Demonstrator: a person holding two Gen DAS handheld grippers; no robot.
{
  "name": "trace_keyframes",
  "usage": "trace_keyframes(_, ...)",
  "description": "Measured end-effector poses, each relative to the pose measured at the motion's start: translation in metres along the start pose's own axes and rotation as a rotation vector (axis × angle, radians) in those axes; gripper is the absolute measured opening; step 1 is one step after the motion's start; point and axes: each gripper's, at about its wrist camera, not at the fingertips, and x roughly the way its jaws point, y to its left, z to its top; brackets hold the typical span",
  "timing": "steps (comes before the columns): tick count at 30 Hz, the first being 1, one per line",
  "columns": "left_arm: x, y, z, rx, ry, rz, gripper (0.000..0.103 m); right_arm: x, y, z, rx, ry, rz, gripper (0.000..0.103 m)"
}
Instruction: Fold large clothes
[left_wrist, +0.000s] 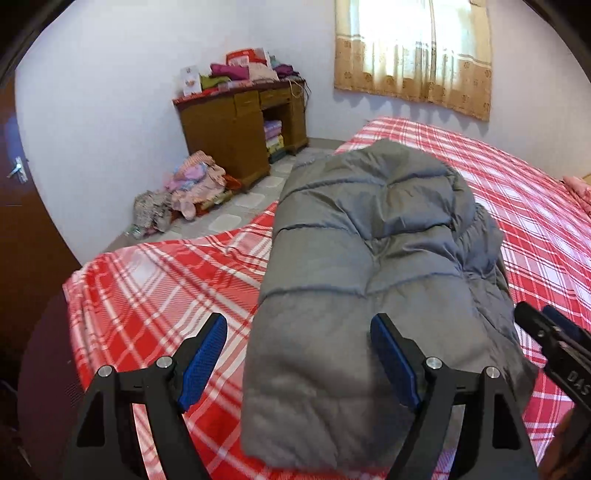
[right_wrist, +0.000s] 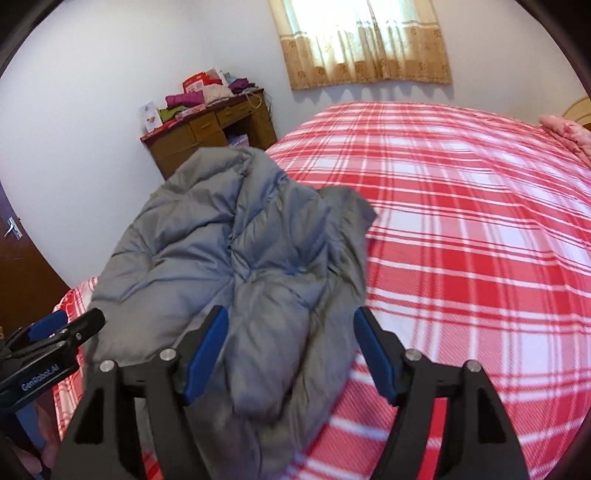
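A grey quilted puffer jacket (left_wrist: 362, 243) lies folded lengthwise on the red and white plaid bed (left_wrist: 155, 280). My left gripper (left_wrist: 299, 328) is open, its blue pads astride the jacket's near end, holding nothing. In the right wrist view the same jacket (right_wrist: 236, 258) lies crumpled at the bed's left side, with a loose part draped to the right. My right gripper (right_wrist: 288, 325) is open just over the jacket's near end. The right gripper also shows at the right edge of the left wrist view (left_wrist: 554, 339); the left gripper shows at the left edge of the right wrist view (right_wrist: 55, 332).
A wooden desk (left_wrist: 240, 125) piled with folded clothes stands against the far wall. A heap of clothes (left_wrist: 188, 192) lies on the tiled floor beside it. A curtained window (left_wrist: 413, 48) is behind the bed. A pink quilt (right_wrist: 569, 136) lies at the bed's far right. A brown door (left_wrist: 22, 206) is at left.
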Motion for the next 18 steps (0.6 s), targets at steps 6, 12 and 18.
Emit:
trace_keyframes(6, -0.033, -0.001, -0.012, -0.017, -0.065, 0.033, 0.081, -0.051, 0.005, -0.009, -0.073, -0.118, -0.042, 0.086)
trace_keyframes(12, -0.062, -0.006, -0.021, 0.010, -0.124, 0.060, 0.081, -0.088, 0.007, -0.013, -0.087, -0.218, -0.057, 0.086)
trace_keyframes(18, -0.093, -0.012, -0.027, 0.047, -0.185, 0.067, 0.081, -0.121, 0.009, -0.010, -0.081, -0.315, -0.070, 0.090)
